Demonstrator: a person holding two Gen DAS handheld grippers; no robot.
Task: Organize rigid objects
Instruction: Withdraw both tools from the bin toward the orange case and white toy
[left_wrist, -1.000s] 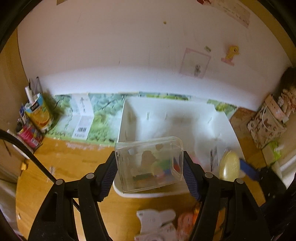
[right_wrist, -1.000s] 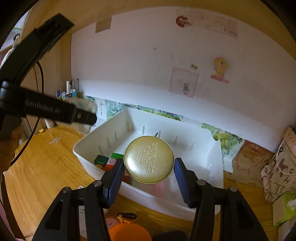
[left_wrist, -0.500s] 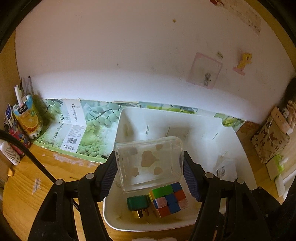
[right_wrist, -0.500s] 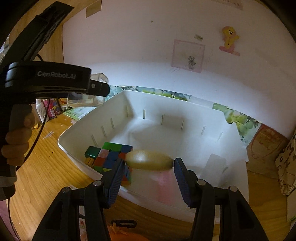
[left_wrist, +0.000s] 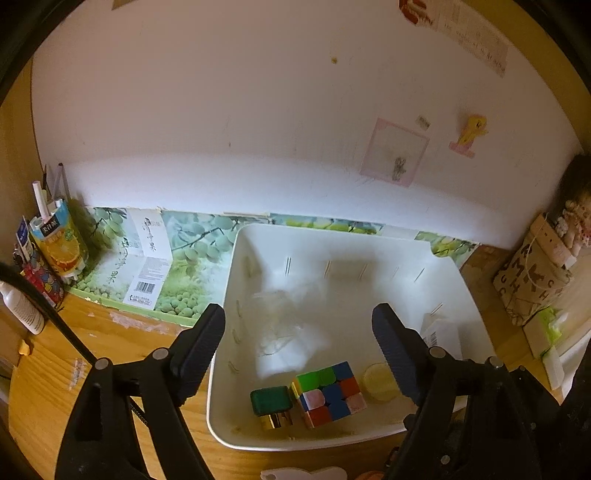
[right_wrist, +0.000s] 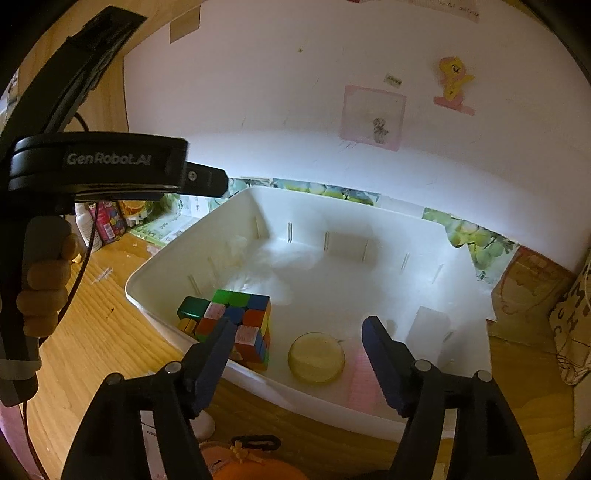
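A white bin stands on the wooden table against the wall. My left gripper hovers over its left half, jaws opening, pads touching nothing. Under it a clear plastic box shows as a pale blur inside the bin. My right gripper hangs over the bin's near rim, jaws also opening and free. Just below it the round gold tin lies flat on the bin floor. A colour cube, a green block and a small white box are in the bin too.
A juice carton, a white bottle and a green-printed box line the wall at left. Patterned bags stand at right. An orange item lies in front of the bin. A hand holds the left gripper's handle.
Both grippers moved over the bin and opened. The clear box left the left jaws and the gold tin left the right jaws; both are now in the bin.
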